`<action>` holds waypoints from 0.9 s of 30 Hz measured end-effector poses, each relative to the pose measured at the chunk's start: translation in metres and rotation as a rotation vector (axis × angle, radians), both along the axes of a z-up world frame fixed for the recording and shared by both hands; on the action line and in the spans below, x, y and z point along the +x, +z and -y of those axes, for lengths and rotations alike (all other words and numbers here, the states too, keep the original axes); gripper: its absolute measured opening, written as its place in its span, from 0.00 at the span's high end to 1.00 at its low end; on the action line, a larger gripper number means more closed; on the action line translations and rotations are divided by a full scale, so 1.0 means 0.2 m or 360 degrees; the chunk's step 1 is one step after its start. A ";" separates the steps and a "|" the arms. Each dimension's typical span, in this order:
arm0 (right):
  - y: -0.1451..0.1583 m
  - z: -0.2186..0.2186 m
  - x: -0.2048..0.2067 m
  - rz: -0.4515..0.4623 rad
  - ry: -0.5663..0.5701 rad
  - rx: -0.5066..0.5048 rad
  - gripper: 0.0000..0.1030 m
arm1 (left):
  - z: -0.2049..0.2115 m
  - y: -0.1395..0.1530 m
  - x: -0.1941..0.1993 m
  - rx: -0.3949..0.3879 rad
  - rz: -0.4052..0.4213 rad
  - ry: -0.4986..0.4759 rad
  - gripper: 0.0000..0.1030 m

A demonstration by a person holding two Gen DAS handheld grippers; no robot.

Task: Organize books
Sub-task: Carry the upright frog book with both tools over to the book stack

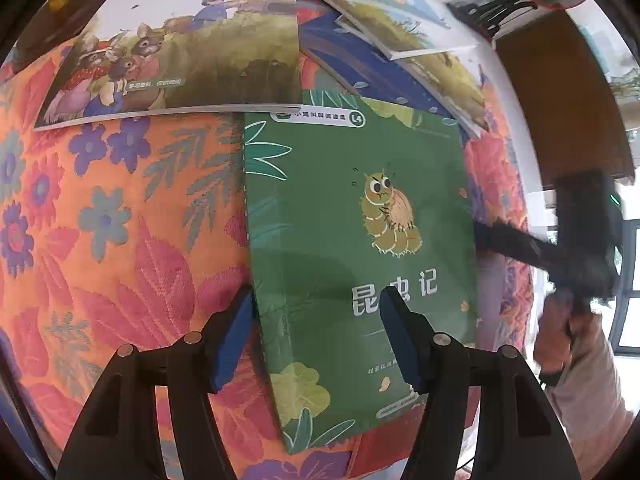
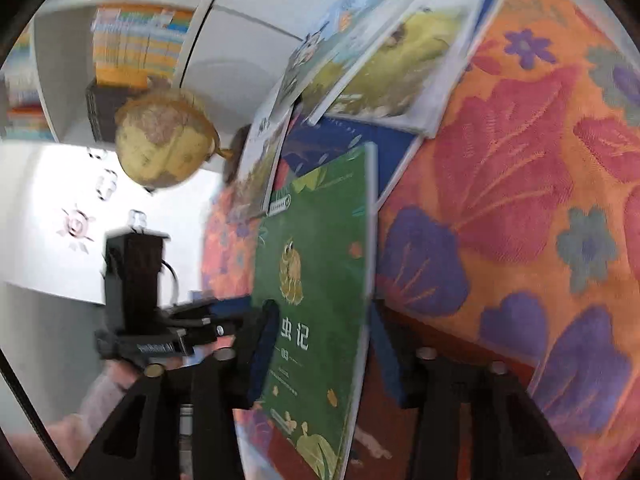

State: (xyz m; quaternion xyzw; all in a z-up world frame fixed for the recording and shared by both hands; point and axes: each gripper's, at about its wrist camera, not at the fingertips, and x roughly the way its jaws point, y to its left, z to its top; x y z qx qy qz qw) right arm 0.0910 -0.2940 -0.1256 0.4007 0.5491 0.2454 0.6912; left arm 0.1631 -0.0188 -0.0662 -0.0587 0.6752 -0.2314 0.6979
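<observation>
Books are the job here, and the green book with the caterpillar cover fills the centre of both wrist views, lying on the floral cloth below the scattered picture books; we judge it thin, light, bendy and glossy, best pinched at an edge near the spine. Our left gripper stands released, its left finger over the cloth and its right over the cover. Our right gripper straddles the book's lower end, but through the blur we cannot tell whether its pads press.

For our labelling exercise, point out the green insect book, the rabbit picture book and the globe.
green insect book (image 1: 320, 240): left wrist view, cover middle.
rabbit picture book (image 1: 180, 60): left wrist view, cover illustration.
globe (image 2: 164, 140): right wrist view, the sphere's front.
</observation>
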 end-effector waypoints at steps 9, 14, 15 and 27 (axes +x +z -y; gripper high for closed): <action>0.00 -0.13 0.10 -0.0063 0.0257 -0.0016 0.71 | -0.03 -0.05 -0.08 -0.0070 0.0017 0.0141 0.48; 0.10 -0.20 0.00 0.0035 0.0262 0.0018 0.73 | -0.06 0.05 -0.20 -0.0108 0.0074 0.0115 0.48; 0.13 -0.22 -0.02 0.0055 0.0256 -0.0047 0.75 | -0.08 0.08 -0.23 -0.0115 0.0079 0.0109 0.49; 0.53 -0.42 -0.10 0.0235 0.0238 -0.0384 0.75 | -0.20 0.40 -0.33 -0.0172 0.0290 0.0099 0.49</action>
